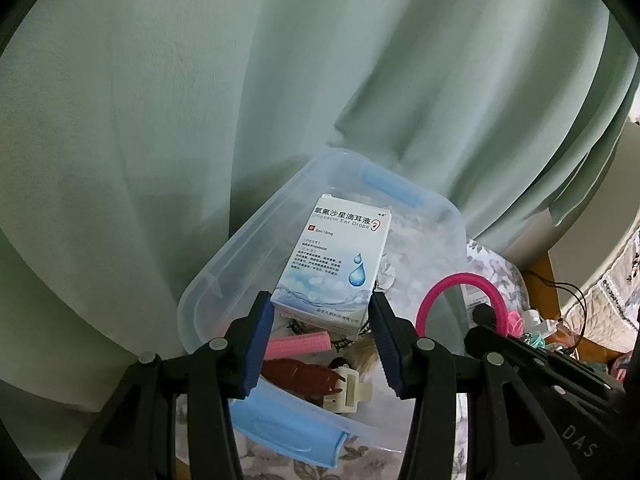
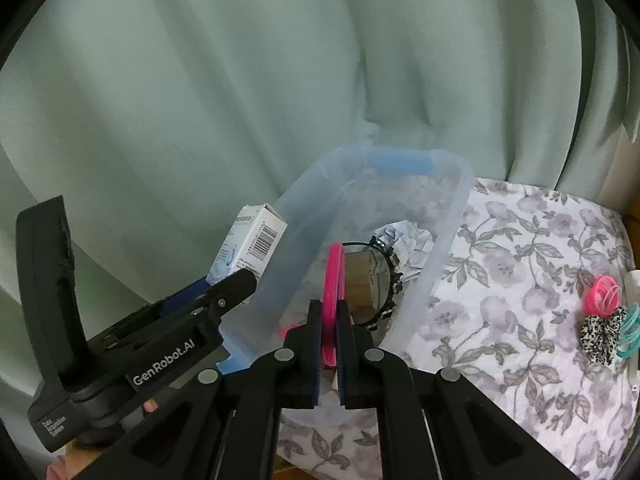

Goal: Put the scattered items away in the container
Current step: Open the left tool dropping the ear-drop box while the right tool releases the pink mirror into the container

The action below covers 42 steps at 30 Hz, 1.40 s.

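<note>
The left gripper clamps the bottom end of the ear-drops box between its blue pads, holding it upright over the clear plastic container. In the right wrist view the same box shows at 10 o'clock from the container's near-left wall, tilted, barcode side outward. The right gripper is clenched on the pink hoop, which stands on edge inside the container's near end. Inside, near the left gripper's pads, lie a pink ridged roller, a dark red hair clip and a cream clip. Beyond the hoop sit a brown tape roll, a black toothed headband and crumpled paper. At 3 o'clock on the floral cloth, well apart from the container, lie a pink coil tie, a leopard scrunchie and a teal coil tie. A green curtain hangs behind.
</note>
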Tool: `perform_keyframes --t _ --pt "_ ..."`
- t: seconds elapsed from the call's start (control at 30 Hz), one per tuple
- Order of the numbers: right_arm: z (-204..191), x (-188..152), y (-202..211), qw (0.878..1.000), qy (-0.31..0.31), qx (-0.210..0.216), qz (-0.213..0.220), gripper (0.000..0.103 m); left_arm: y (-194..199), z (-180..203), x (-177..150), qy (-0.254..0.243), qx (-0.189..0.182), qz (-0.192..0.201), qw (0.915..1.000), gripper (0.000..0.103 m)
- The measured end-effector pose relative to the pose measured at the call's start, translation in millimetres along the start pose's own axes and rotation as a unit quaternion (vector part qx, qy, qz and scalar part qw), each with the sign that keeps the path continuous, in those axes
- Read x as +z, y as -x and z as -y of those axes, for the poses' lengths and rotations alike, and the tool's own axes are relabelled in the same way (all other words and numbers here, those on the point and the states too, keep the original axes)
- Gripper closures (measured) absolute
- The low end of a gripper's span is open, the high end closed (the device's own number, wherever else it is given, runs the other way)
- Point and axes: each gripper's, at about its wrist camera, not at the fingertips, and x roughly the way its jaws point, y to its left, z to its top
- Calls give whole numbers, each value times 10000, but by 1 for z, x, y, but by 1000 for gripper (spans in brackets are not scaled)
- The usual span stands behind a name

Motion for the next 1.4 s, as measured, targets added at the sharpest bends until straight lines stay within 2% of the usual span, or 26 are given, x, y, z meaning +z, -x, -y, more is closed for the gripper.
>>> perform_keyframes --t 0.53,0.7,0.77,0.97,1.03,1.1,1.2,1.27,1.4 --pt "5 27 -40 9996 -1 -23 -277 96 -26 -5 13 -19 202 -266 9994 53" --pt "7 34 -47 9995 -55 -40 -309 96 -32 -3 20 -72 212 -343 9992 56" --pt "7 37 -49 9995 -68 -33 -322 93 -31 -5 19 -76 217 -358 9991 56" --pt "4 43 -53 9991 -17 -82 -412 93 -26 -5 19 -91 199 -380 9990 56" --pt "4 42 -53 9990 -30 -86 -430 87 -29 -5 20 -102 201 -380 9990 56" --pt "4 42 -53 9990 -34 -90 -434 74 -32 -5 21 -107 204 -384 9990 56" --pt "3 42 -52 9991 -27 -100 -420 68 -37 -6 23 -88 208 -398 9990 54" --pt "4 41 -50 9991 -33 -119 -403 64 -38 -7 24 -59 252 -393 9989 47" --pt "6 39 -48 9992 -88 -129 -375 53 -34 -11 24 18 317 -350 9989 42"
